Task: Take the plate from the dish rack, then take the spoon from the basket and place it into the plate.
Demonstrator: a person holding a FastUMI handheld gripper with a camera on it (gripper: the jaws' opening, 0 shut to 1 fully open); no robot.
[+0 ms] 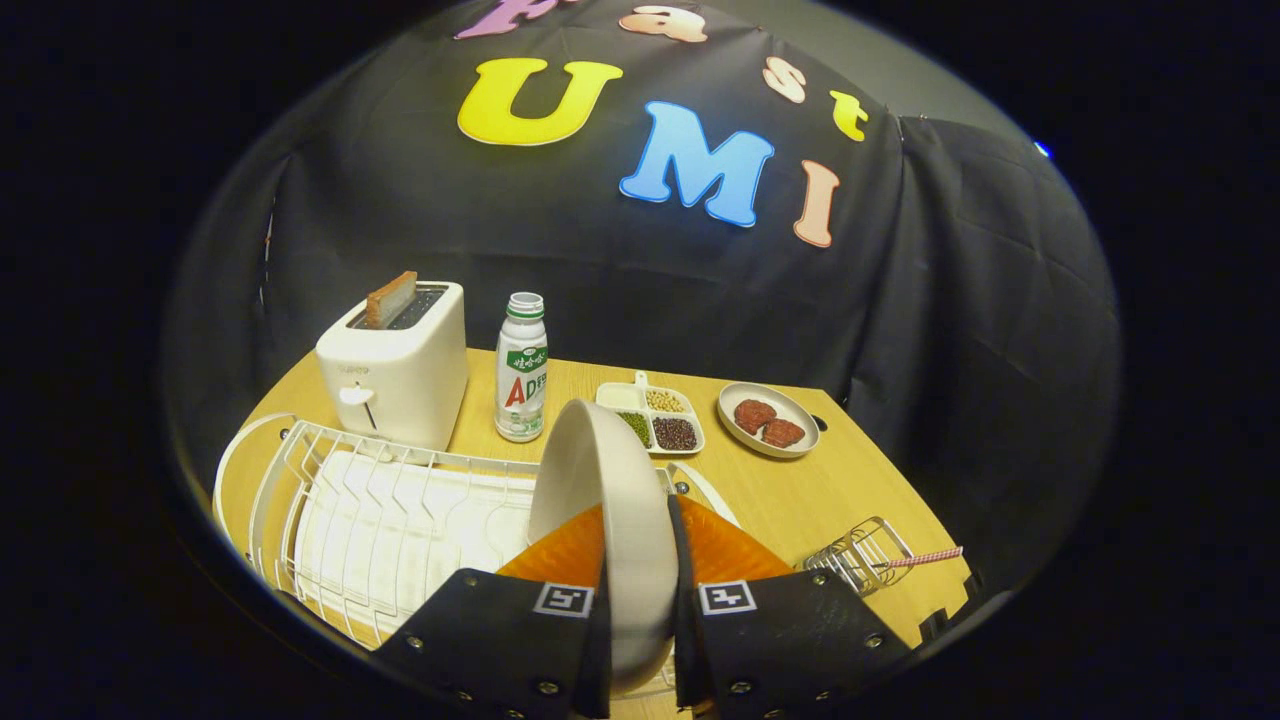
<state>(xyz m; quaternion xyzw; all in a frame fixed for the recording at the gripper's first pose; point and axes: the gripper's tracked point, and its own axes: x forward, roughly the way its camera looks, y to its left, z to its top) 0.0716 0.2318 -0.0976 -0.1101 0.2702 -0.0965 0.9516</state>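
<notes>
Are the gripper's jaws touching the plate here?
Touching. The gripper view shows the gripper with a jaw pressed against each face of the upright plate, no gap on either side, above the dish rack.

Cream plate (610, 500); white dish rack (390, 500); white toaster (400, 365); pale wood worktop (800, 490); green-and-white bottle (522, 370).

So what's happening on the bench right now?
The gripper is shut on the plate, holding it on edge between its fingers above the white dish rack. The spoon lies in the small wire basket off to the right on the wooden table, untouched so far.
</notes>
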